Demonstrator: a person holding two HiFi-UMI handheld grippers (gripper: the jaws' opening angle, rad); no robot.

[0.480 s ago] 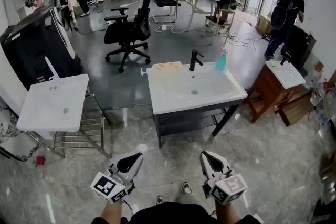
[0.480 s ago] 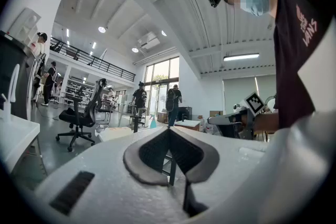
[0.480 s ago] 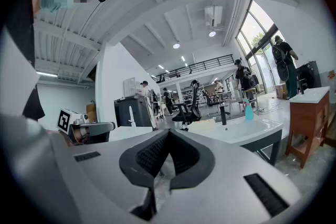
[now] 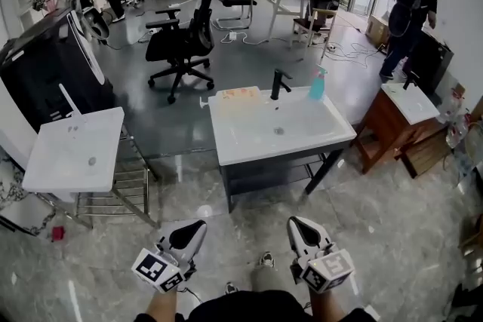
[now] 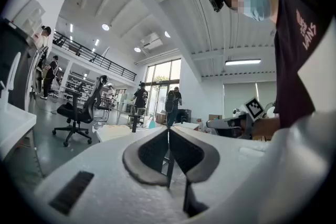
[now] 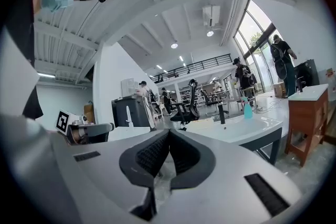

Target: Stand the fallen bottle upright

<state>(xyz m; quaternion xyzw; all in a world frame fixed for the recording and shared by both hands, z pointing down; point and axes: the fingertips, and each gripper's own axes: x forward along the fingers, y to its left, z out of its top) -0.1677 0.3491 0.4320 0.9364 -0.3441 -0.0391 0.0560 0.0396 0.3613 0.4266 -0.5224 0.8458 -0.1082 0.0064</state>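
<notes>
A teal spray bottle (image 4: 318, 84) stands upright at the back right of a white washbasin (image 4: 249, 143), beside its black tap (image 4: 278, 84). Both grippers are held low and close to the person's body, well short of the basin. My left gripper (image 4: 195, 227) is shut with nothing in it, and so is my right gripper (image 4: 296, 223). The left gripper view has the shut jaw tips (image 5: 168, 130) with the bottle (image 5: 151, 122) small and far beyond. In the right gripper view the shut tips (image 6: 168, 134) point toward the basin, where the bottle (image 6: 247, 108) stands.
A second white basin (image 4: 72, 154) on a metal frame stands at the left, and a wooden cabinet (image 4: 396, 128) with a basin at the right. A black office chair (image 4: 181, 41) stands behind. Several people are at the far end of the room. The floor is glossy tile.
The head view has shifted slightly, so the basin and chair sit a little higher and further left. Both grippers keep their places and stay shut.
</notes>
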